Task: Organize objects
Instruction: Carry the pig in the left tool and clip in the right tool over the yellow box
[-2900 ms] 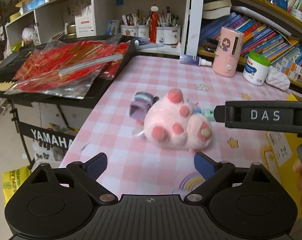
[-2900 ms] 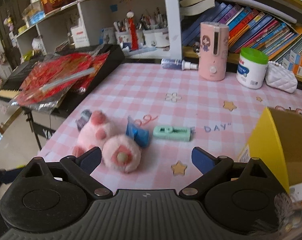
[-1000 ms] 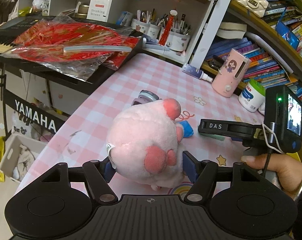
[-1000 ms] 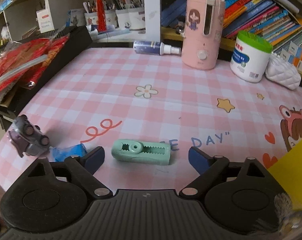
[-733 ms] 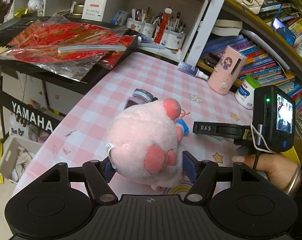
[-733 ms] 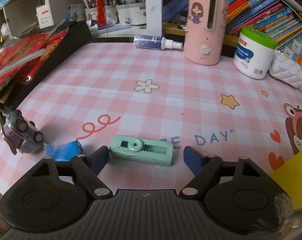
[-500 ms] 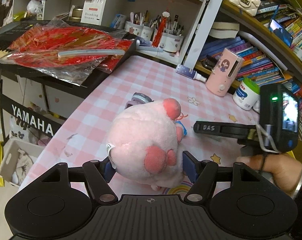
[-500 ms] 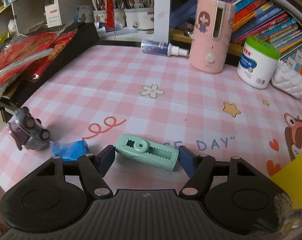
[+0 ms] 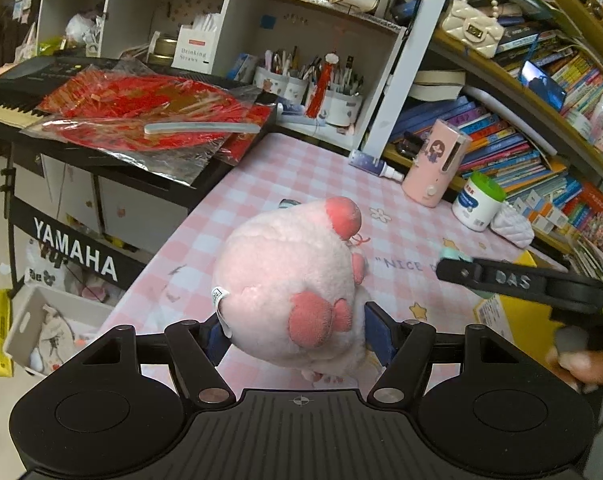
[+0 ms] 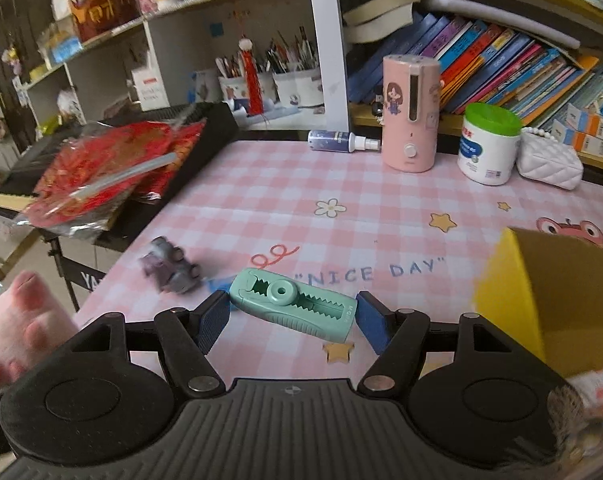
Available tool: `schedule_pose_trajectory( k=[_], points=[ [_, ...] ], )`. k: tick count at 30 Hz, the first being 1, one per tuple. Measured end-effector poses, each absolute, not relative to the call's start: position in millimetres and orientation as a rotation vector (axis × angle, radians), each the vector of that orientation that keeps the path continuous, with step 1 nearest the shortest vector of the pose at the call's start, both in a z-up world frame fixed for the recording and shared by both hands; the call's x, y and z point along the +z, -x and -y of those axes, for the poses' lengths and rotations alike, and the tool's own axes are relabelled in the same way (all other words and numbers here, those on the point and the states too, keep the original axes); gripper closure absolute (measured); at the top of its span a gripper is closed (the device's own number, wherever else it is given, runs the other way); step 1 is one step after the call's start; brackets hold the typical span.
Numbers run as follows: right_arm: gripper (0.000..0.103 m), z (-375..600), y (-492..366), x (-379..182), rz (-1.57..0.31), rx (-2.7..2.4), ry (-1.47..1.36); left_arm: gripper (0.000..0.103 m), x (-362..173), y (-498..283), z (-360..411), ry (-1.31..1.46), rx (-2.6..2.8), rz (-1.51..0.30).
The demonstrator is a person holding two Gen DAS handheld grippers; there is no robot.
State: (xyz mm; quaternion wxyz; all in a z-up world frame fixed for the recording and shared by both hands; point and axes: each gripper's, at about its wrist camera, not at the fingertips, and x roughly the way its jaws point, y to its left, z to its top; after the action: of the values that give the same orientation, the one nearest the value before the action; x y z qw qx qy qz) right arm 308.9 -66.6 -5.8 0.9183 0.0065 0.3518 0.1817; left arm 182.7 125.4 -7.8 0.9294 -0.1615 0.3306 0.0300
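While left tongs (image 9: 297, 336) clamp the plush (image 9: 289, 280), right tongs (image 10: 287, 320) pinch the mint clip (image 10: 293, 304).

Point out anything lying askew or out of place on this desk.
The spray bottle lies on its side by the upright pink dispenser. The toy car sits tipped near the table edge. The green clip sits skewed between the right gripper's fingers.

1. The left tongs (image 9: 297, 334) clamp a pink plush toy (image 9: 289, 280) above the pink checked counter (image 9: 285, 176).
2. The right tongs (image 9: 457, 270) reach in near a yellow box (image 9: 513, 320).
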Motion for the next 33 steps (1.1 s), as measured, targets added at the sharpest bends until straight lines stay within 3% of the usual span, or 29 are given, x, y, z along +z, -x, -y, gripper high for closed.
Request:
schedule_pose_trajectory(
  k=[33],
  points=[
    [0.036, 86.5, -87.2, -14.9, -0.758, 0.272, -0.061, 0.036, -1.9, -20.1, -124.3, 0.266, -0.068, -0.675]
  ],
)
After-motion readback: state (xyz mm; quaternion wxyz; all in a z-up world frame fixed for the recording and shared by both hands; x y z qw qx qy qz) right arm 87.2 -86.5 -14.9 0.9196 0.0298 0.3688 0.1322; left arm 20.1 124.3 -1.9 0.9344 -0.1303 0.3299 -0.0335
